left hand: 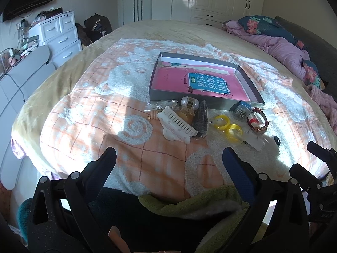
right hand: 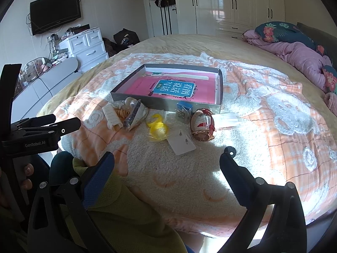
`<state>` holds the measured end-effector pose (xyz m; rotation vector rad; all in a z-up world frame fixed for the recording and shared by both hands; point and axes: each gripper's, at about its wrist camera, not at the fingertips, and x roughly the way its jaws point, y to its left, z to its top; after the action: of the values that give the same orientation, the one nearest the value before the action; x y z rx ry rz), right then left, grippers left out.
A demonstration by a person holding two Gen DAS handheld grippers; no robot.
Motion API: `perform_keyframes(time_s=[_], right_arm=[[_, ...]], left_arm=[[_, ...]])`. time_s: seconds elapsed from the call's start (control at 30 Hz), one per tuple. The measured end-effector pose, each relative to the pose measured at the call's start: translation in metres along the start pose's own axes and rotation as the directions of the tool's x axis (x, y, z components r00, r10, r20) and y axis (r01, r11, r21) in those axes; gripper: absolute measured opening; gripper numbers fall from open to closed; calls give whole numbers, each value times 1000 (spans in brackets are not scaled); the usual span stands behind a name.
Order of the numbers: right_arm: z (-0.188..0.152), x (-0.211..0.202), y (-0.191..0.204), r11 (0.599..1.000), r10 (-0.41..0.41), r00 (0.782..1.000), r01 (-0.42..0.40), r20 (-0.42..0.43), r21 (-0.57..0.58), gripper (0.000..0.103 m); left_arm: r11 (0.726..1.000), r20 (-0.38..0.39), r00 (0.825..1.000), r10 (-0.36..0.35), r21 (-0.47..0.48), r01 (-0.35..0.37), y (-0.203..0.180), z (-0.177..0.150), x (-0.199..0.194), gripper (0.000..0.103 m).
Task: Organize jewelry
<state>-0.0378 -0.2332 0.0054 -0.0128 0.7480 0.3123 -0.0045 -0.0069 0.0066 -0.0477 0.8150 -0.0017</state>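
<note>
Left gripper (left hand: 168, 154) and right gripper (right hand: 166, 158), both spread wide and holding nothing, hover level over the blanket (right hand: 189, 168).

A bed covered by an orange-and-white fleecy blanket (right hand: 263, 113), seen from low over its near edge. The right gripper (right hand: 167, 162) frames the bottom, its two black fingers spread wide with nothing between them. The left gripper (right hand: 48, 126) reaches in from the left edge. In the middle sits a shallow grey box (right hand: 166, 103) holding a pink book (right hand: 168, 90). Just in front of the box lie scattered items: a white hair clip (right hand: 111, 116), two yellow bangles (right hand: 158, 127), a white earring card (right hand: 182, 142), and a red-and-gold egg-shaped ornament (right hand: 202, 124). A small black piece (right hand: 230, 150) lies by the right fingertip. Behind stand white wardrobes (right hand: 231, 4) and a wall television (right hand: 55, 11).
</note>
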Motion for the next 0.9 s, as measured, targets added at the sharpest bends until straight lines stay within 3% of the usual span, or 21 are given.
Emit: perform_keyframes(time_s=[0.9], right_arm=[[2,8,5,999,23,1000,-23,-1,-22,99]], left_arm=[[1000,-15,1000,-1,-2,1,2,1,5,95]])
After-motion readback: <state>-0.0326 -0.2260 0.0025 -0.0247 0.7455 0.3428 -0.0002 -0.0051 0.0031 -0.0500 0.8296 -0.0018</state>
